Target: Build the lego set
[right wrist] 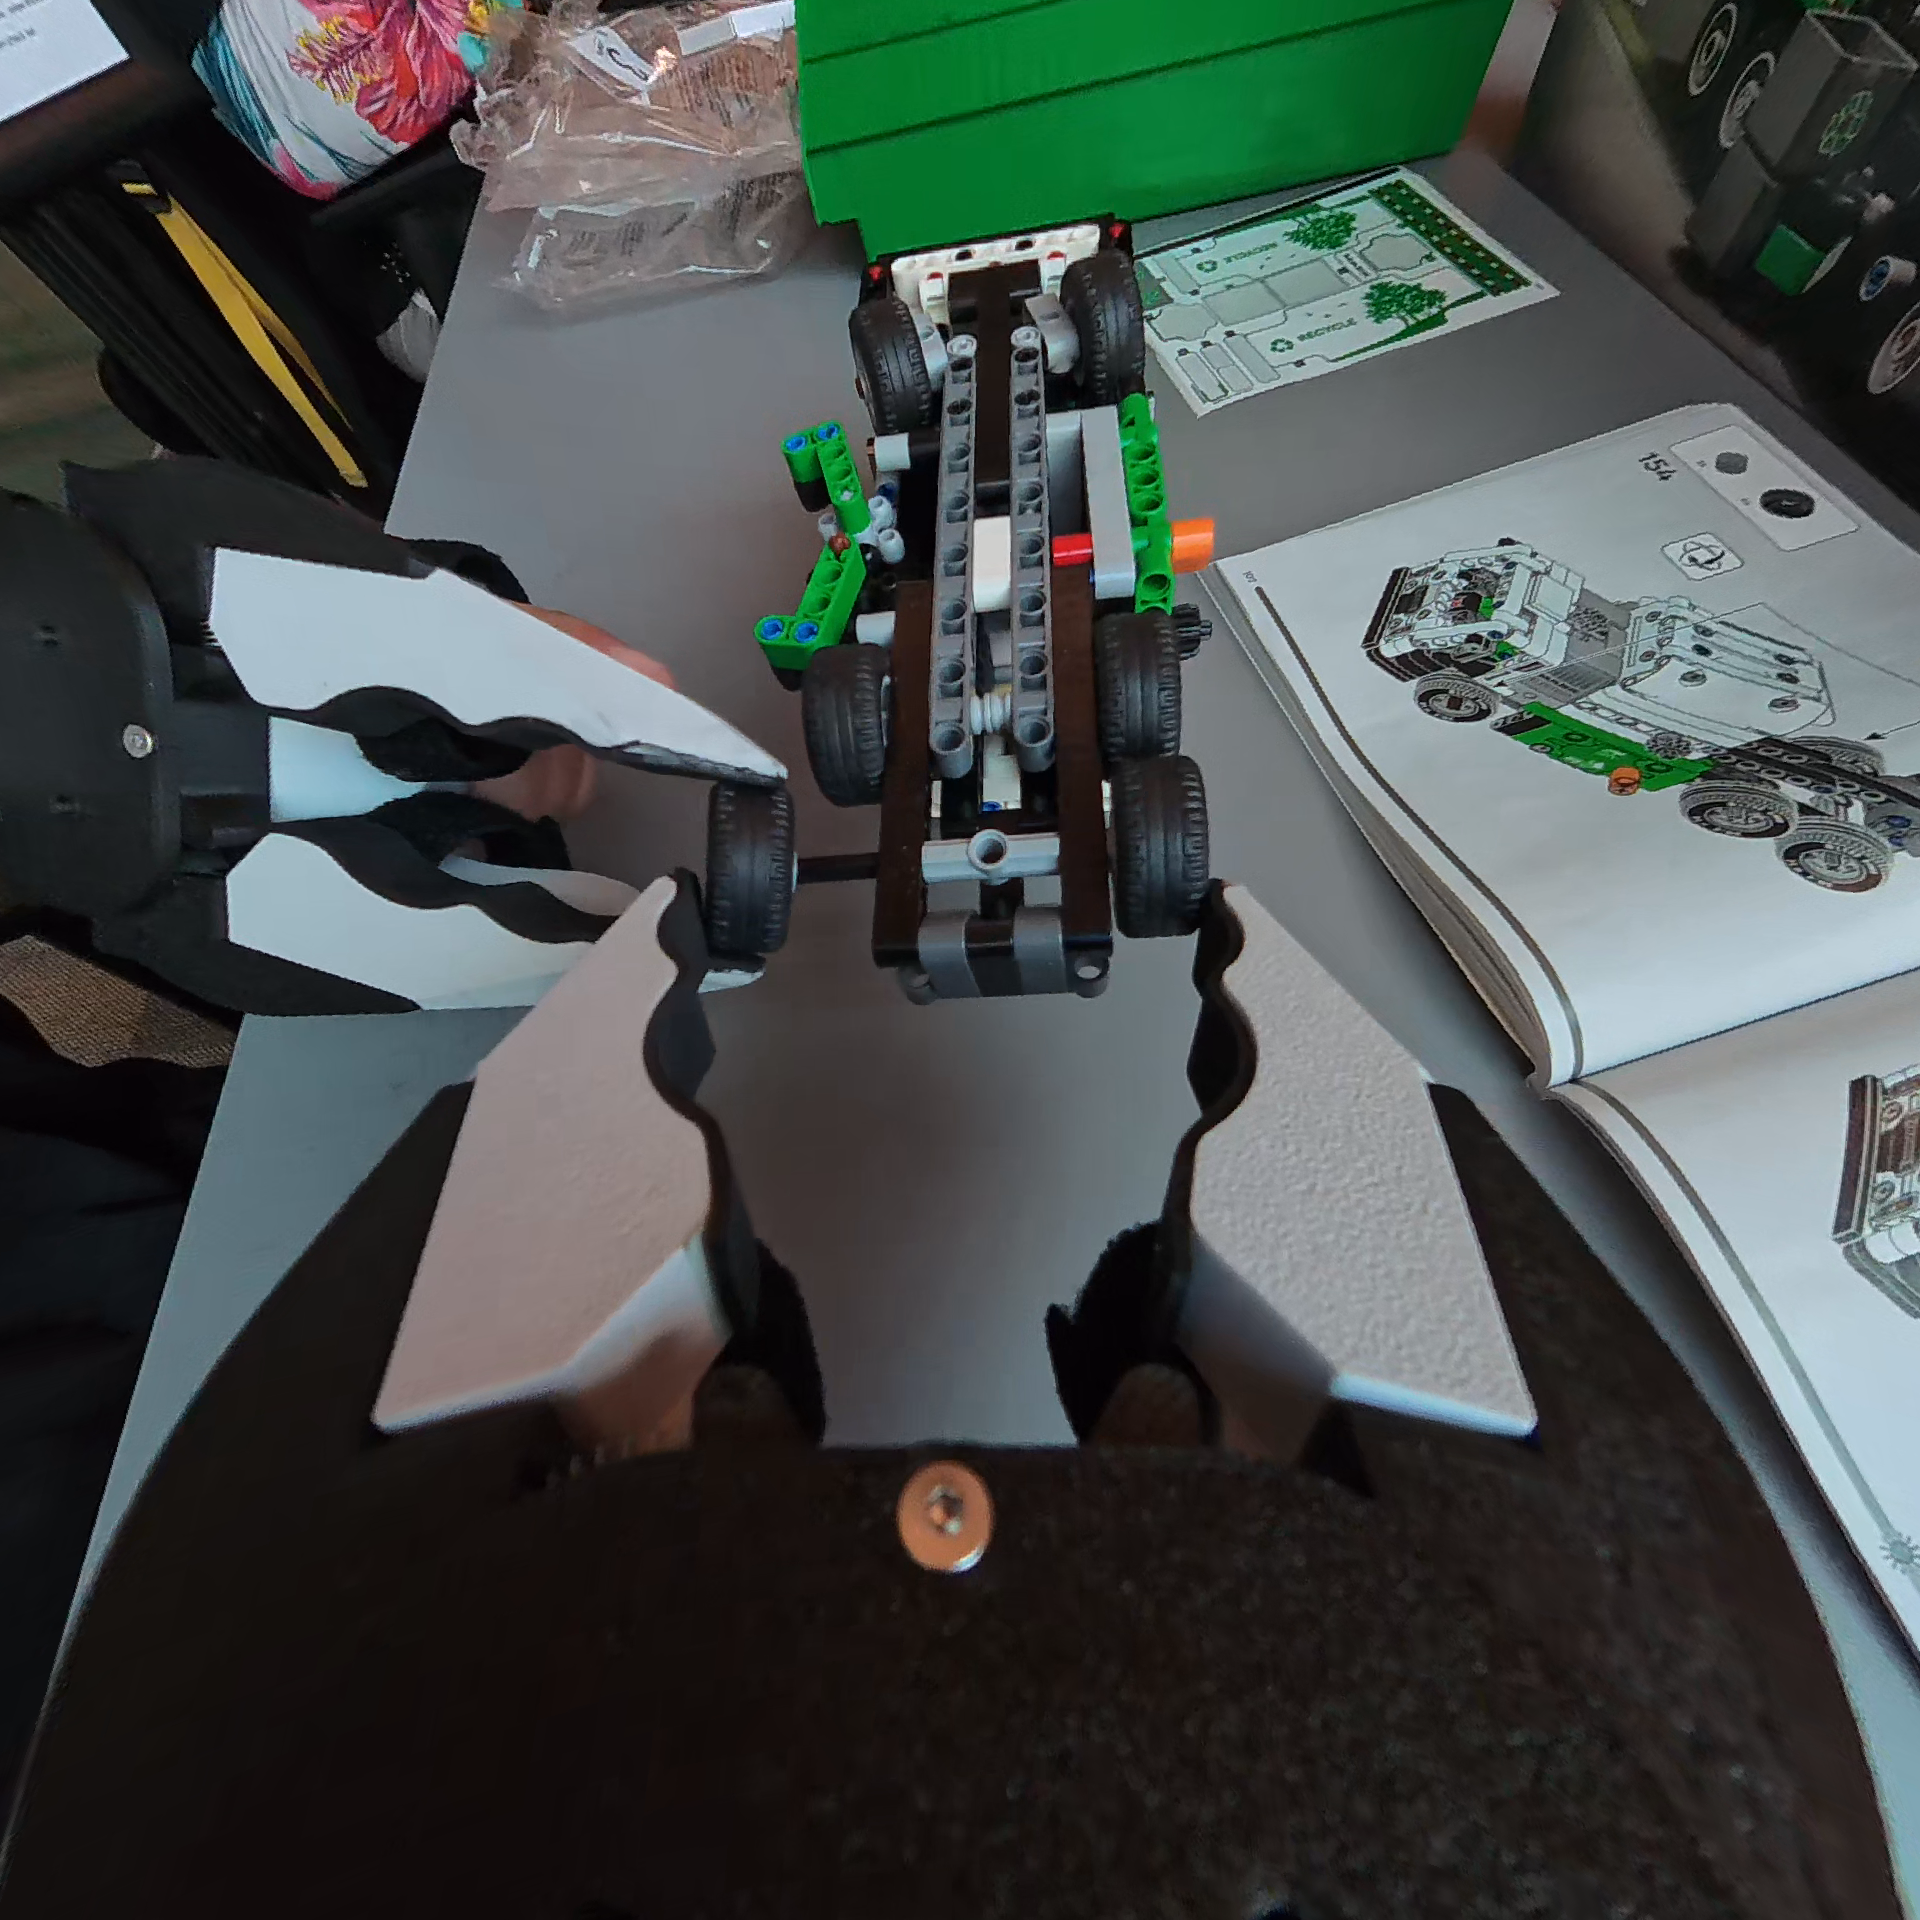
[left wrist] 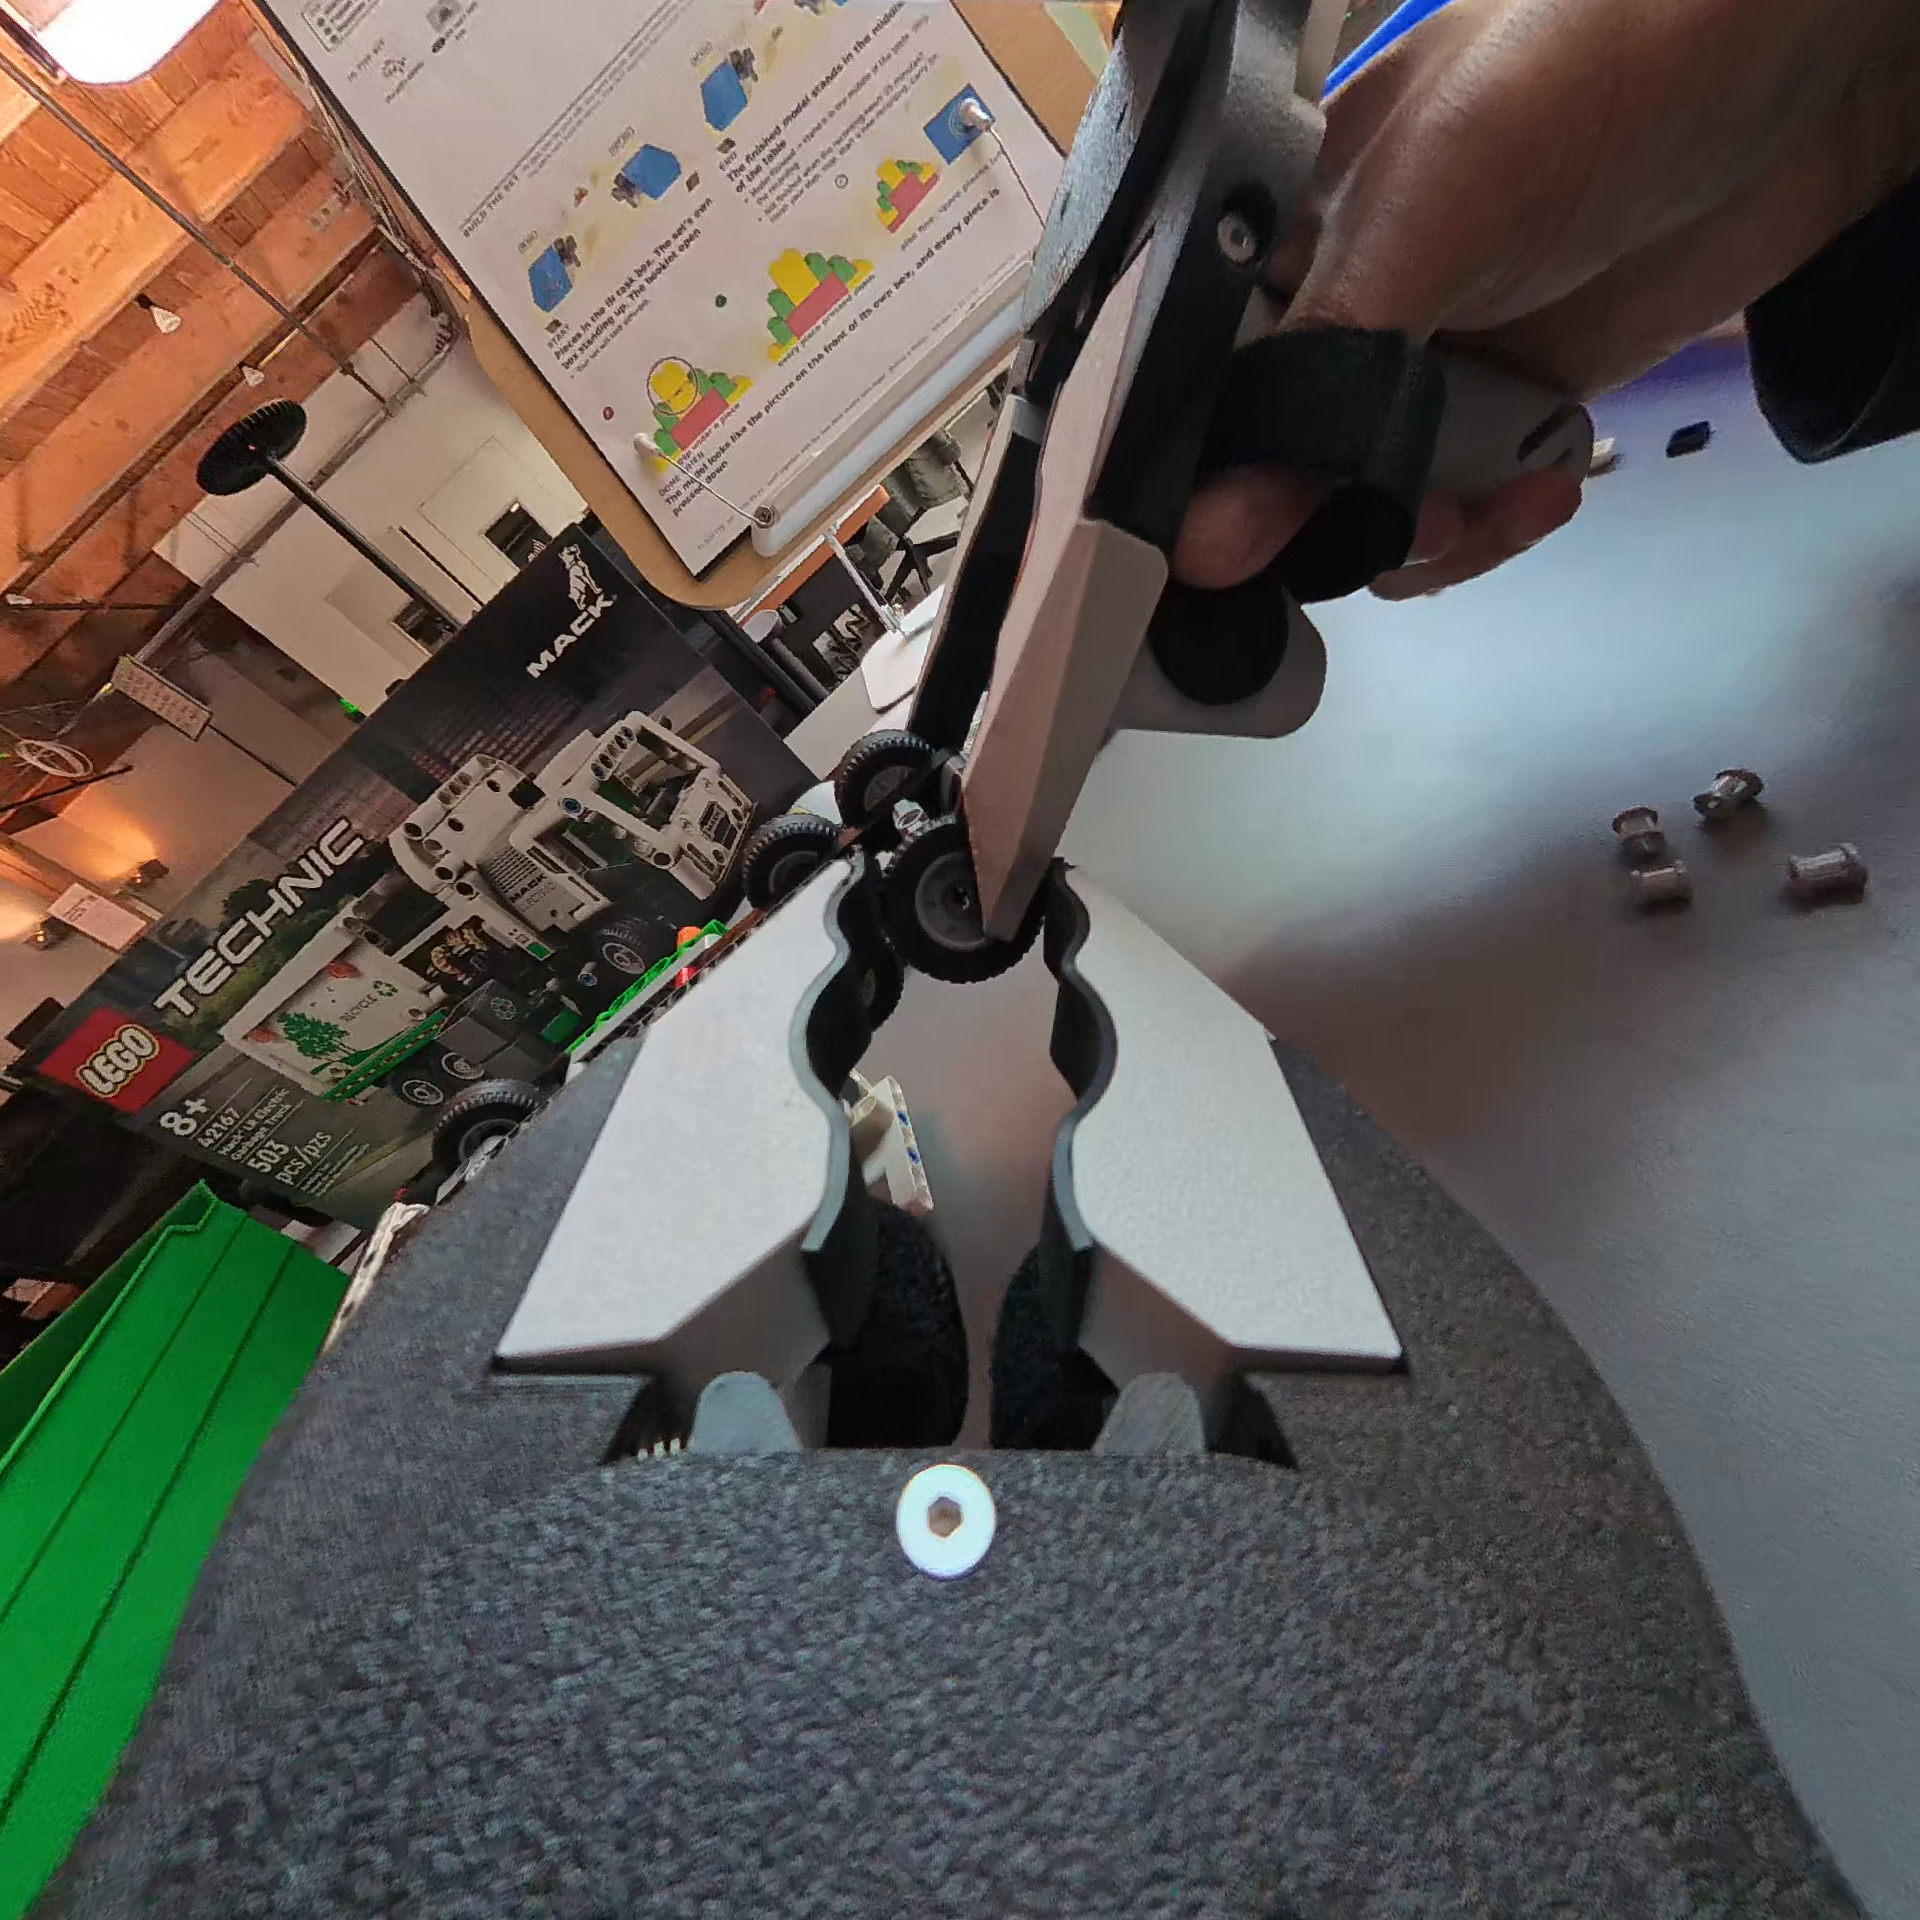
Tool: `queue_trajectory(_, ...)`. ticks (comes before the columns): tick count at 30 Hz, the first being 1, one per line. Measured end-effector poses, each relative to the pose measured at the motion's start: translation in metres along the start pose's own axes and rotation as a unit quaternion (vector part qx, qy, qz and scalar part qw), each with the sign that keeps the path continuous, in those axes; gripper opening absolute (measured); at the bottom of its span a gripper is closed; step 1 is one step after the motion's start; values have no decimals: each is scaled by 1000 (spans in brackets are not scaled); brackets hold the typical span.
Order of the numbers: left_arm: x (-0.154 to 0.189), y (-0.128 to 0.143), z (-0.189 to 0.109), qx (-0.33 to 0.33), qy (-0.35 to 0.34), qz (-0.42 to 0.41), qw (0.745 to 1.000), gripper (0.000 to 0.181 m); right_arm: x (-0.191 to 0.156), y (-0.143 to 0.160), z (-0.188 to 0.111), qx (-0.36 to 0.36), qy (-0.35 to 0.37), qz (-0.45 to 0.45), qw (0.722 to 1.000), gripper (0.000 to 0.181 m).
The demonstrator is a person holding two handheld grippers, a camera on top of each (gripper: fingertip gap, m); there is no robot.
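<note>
The truck chassis (right wrist: 987, 623) lies upside down on the grey table (right wrist: 582, 468), with black wheels, grey beams and green side parts. My left gripper (left wrist: 956, 888) is shut on a black wheel (left wrist: 940, 920). In the right wrist view it (right wrist: 753, 873) comes in from the left and holds that wheel (right wrist: 748, 862) on a black axle (right wrist: 831, 862) at the chassis's near end. My right gripper (right wrist: 945, 904) is wide open and straddles that end. One fingertip (right wrist: 670, 914) is beside the held wheel, the other by the opposite wheel (right wrist: 1158, 847). It shows from above in the left wrist view (left wrist: 1049, 727).
An open instruction booklet (right wrist: 1558, 779) and a sticker sheet (right wrist: 1330, 281) lie right of the chassis. A green bin (right wrist: 1143, 104) stands behind it, with plastic bags (right wrist: 644, 156) to its left. The set's box (left wrist: 364, 935) and several small grey pieces (left wrist: 1725, 852) are on the table.
</note>
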State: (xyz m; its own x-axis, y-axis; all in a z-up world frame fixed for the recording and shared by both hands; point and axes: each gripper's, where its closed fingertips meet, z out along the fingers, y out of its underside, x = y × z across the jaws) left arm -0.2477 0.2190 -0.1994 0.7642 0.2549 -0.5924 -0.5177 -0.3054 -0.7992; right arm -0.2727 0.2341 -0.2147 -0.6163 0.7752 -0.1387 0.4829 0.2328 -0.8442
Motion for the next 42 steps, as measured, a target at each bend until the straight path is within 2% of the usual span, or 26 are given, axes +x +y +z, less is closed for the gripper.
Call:
queue_trajectory(14, -4, 5, 0, 8, -10, 30, 999, 30, 2, 1, 4, -25, 23, -2, 999, 93)
queue_trajectory(19, -6, 9, 0, 2, -13, 26, 1000, 32, 1, 2, 5, -28, 28, -6, 999, 88)
queue_trajectory(20, -5, 12, 1, -3, -8, 19, 1000, 30, 0, 3, 5, -32, 28, -12, 999, 84)
queue_trajectory(21, -4, 16, 1, -13, -1, 11, 1000, 26, -1, 3, 4, -34, 30, -19, 999, 69)
queue_trajectory(22, -6, 19, 1, -20, 1, 5, 1000, 24, -1, 2, 4, -28, 36, -24, 999, 64)
queue_trajectory(24, -8, 18, -1, -15, 7, -13, 1000, 24, 2, -2, 2, -15, 57, -26, 998, 76)
queue_trajectory(28, -6, 16, -5, -4, 24, -24, 999, 23, -5, -2, 0, -29, 42, -27, 998, 73)
queue_trajectory(31, -5, 14, -13, 11, 49, -41, 998, 19, -9, -6, -5, -14, 43, -56, 997, 85)
queue_trajectory(33, -6, 15, -18, 11, 61, -53, 997, 19, -9, -9, -11, -3, 52, -79, 996, 84)
queue_trajectory(37, -5, 14, -24, 11, 106, -70, 992, 19, -45, -19, -22, 34, 4, -176, 984, 62)
queue_trajectory(39, -5, 15, -27, 13, 134, -75, 988, 20, -66, -27, -22, 47, -15, -241, 969, 42)
queue_trajectory(42, -4, 16, -29, 13, 166, -94, 982, 21, -69, -26, -4, 13, -13, -321, 947, 34)
